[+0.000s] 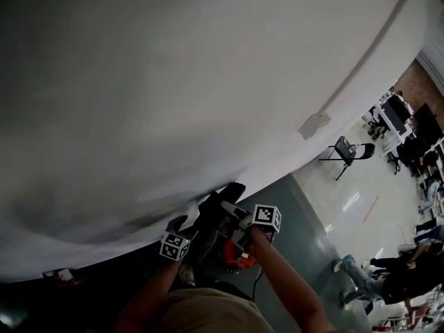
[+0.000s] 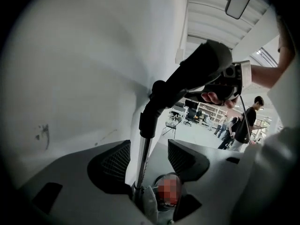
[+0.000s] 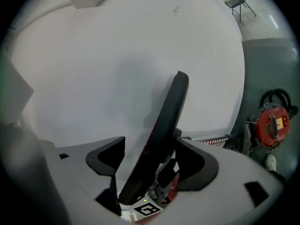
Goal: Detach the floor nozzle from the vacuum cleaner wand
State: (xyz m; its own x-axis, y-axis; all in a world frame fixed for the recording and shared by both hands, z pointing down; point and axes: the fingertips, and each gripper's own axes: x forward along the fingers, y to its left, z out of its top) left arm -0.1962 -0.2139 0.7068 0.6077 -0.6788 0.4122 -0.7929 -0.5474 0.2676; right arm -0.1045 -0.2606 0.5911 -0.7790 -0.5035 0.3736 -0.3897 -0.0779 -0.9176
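The vacuum's thin metal wand (image 2: pixel 142 161) rises between the jaws of my left gripper (image 2: pixel 147 156) into a black elbow piece (image 2: pixel 192 74); the pads stand apart from the tube. A long black part of the vacuum (image 3: pixel 166 121) slants up between the jaws of my right gripper (image 3: pixel 150 149), which are spread wide. Low in the head view, both grippers, left (image 1: pixel 191 229) and right (image 1: pixel 232 212), meet at that black part (image 1: pixel 218 201) close to a white wall. From the left gripper view, the right gripper (image 2: pixel 233 81) and its hand sit at the black piece's top end.
The white wall (image 1: pixel 173 82) fills most of the head view, with a small box (image 1: pixel 314 124) mounted on it. A red round device (image 3: pixel 272 125) with a black cable lies on the grey floor. A folding chair (image 1: pixel 347 151) and people (image 1: pixel 395 269) are far right.
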